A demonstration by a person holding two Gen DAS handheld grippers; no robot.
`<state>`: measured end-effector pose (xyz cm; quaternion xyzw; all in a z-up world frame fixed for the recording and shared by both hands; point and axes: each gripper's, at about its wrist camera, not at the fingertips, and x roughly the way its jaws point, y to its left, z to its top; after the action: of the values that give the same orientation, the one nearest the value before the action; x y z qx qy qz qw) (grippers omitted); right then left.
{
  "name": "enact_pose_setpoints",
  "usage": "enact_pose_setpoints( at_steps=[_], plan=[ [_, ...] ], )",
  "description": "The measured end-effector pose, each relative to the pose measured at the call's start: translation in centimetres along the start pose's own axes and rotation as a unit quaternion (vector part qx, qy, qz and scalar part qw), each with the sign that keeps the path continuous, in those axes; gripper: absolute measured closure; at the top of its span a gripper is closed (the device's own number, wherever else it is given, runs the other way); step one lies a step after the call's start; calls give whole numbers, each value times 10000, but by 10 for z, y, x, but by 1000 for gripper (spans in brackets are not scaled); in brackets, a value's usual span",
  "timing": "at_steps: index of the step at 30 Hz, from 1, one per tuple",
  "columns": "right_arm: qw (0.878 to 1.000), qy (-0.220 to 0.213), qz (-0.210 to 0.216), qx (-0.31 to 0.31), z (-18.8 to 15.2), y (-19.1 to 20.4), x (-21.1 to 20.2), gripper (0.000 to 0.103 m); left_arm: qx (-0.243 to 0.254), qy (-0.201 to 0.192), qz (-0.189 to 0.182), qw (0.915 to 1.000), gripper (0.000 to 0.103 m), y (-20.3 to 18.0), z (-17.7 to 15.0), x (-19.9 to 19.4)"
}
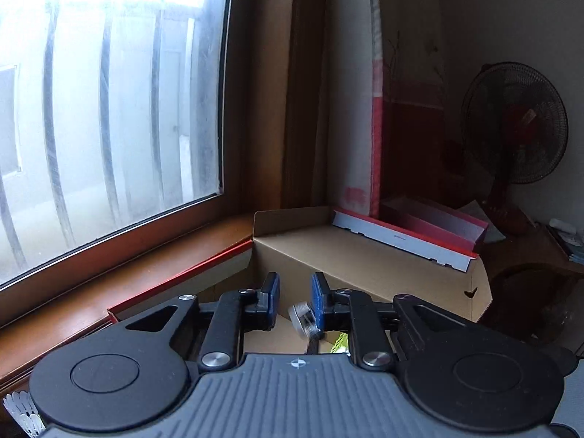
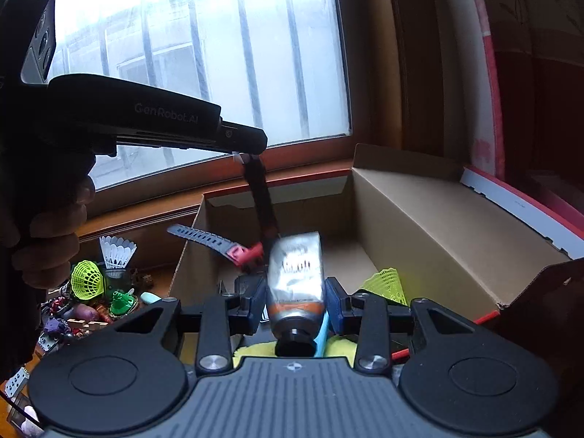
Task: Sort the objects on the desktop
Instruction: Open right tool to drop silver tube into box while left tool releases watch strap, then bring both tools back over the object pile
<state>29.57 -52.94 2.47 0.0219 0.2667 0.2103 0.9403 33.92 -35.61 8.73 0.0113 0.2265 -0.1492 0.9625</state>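
My left gripper hovers over an open cardboard box. Its blue pads stand apart, and a blurred silver buckle lies against the right pad only. In the right wrist view that gripper reaches in from the left, and a watch dangles from its tip over the box. The watch has a black strap, a red case and a grey strap. My right gripper is shut on a silver tube with an orange band, its black cap towards the camera.
A yellow-green shuttlecock lies inside the box. Left of the box sit a white shuttlecock, a neon one and small toys. A hand grips the left tool. Window and sill lie behind; a fan stands far right.
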Motion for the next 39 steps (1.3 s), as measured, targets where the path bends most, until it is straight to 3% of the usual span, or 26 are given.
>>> enact_pose_setpoints(
  at_steps=[2, 4, 11, 19, 24, 28, 33, 39],
  plan=[
    [10000, 10, -19, 10, -1, -3, 2, 64, -14, 34, 29, 10000, 71, 2, -3, 0],
    [10000, 3, -21, -13, -1, -2, 3, 64, -15, 35, 138, 9999, 56, 6, -8, -3],
    [9996, -16, 239, -135, 2, 16, 4, 61, -153, 175, 693, 9973, 36, 32, -38, -43],
    [9966, -45, 706, -418, 4, 60, -2, 54, -500, 318, 1529, 9865, 19, 65, -80, -114],
    [9912, -39, 1099, -739, 2, 100, -9, 52, -837, 472, 2153, 9718, 15, 91, -110, -163],
    [9843, 108, 1440, -1017, -5, 137, -7, 50, -1141, 697, 2676, 9542, 15, 113, -140, -193],
    [9717, 651, 1900, -1243, -21, 179, 3, 50, -1441, 1079, 3160, 9315, 15, 139, -179, -229],
    [9555, 1332, 2294, -1288, -46, 223, 18, 50, -1830, 1363, 3454, 9103, 15, 164, -212, -251]
  ],
)
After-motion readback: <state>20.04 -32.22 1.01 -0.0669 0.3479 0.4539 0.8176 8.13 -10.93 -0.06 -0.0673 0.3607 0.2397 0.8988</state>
